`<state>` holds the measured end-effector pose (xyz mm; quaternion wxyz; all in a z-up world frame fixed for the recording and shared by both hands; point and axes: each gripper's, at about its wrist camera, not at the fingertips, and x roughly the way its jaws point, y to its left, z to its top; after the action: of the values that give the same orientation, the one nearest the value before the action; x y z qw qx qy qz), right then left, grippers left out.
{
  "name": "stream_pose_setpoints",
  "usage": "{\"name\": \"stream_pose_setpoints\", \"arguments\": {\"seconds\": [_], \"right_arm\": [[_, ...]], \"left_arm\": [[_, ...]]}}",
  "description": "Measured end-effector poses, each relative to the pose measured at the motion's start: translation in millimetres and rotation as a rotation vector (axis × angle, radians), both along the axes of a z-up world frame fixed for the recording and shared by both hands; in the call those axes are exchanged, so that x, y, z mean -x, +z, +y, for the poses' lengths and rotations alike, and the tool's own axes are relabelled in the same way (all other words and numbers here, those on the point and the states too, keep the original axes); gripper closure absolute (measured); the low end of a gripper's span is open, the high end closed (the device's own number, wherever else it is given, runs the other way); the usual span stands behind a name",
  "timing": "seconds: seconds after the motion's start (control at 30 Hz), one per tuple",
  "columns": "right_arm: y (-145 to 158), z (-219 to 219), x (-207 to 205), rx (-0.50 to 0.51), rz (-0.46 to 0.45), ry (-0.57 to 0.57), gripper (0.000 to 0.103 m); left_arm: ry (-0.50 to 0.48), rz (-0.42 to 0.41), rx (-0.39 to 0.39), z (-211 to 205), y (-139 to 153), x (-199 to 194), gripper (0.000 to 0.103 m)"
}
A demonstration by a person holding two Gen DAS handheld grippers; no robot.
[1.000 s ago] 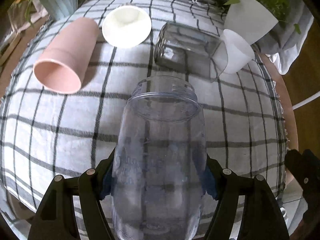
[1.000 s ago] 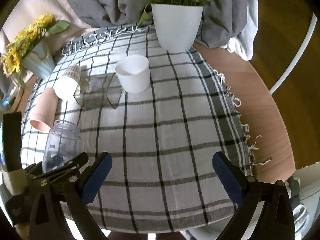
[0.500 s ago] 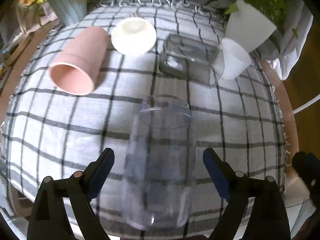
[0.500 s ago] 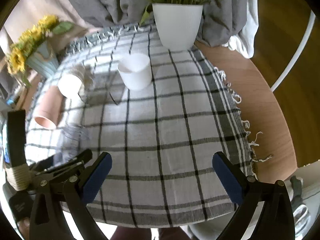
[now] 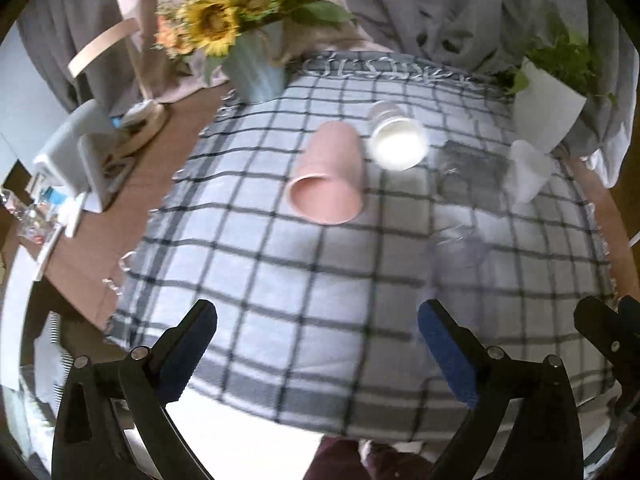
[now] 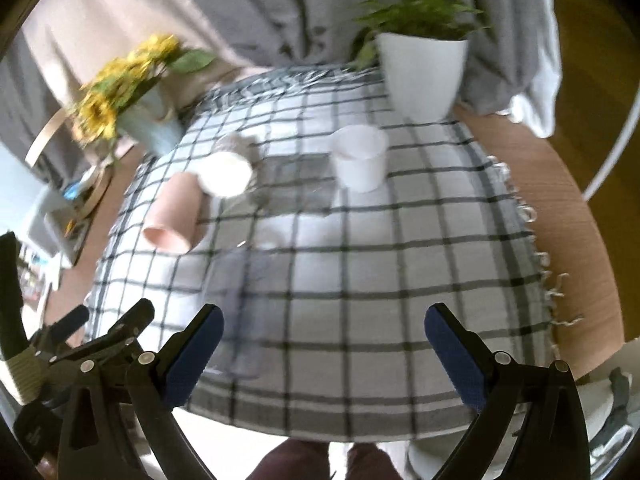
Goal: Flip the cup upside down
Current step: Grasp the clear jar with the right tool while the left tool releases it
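Observation:
A clear plastic cup [image 6: 244,300] stands on the checked tablecloth [image 6: 360,280] near the front edge, blurred; it also shows faintly in the left wrist view [image 5: 456,264]. I cannot tell which end is up. My left gripper [image 5: 316,354] is open and empty, pulled back from the cup, above the table's front edge. My right gripper [image 6: 324,356] is open and empty, to the right of the cup.
A pink cup [image 5: 326,176] and a white-rimmed cup [image 5: 398,142] lie on their sides. A clear square glass [image 5: 470,176] lies beside a white cup [image 6: 360,158]. A sunflower vase [image 5: 256,68] and a potted plant [image 6: 422,72] stand at the back.
My left gripper opened and let go of the clear cup, then pulled back and up. The cup now stands free on the cloth. My right gripper also drew back, staying open.

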<state>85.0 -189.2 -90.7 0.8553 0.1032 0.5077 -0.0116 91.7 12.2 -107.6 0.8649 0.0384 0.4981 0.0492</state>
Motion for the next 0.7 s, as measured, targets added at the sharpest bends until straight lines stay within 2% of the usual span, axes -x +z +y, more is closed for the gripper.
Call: {"name": "stream_pose_setpoints", "arguments": {"seconds": [0.1,0.3,0.57,0.7], "right_arm": [[-7.7,19.4,-0.9,-0.013,0.024,0.043,0.002],[-30.9,50.9,-6.7,-0.045,0.089,0.087,0.002],[-58.3,72.0,-14.6,-0.061,0.132,0.061,0.002],[-75.1,79.6,-19.4,-0.058,0.184,0.035,0.010]], "left_arm": [[0.009,0.005,-0.025,12.3,-3.3,6.1,0.000],[0.024,0.043,-0.024,37.2,-14.6,9.9,0.000],[-0.016,0.111,-0.031,57.2,-38.6,0.7,0.000],[-0.039,0.140,-0.007,62.5,-49.2,-8.1,0.000]]}}
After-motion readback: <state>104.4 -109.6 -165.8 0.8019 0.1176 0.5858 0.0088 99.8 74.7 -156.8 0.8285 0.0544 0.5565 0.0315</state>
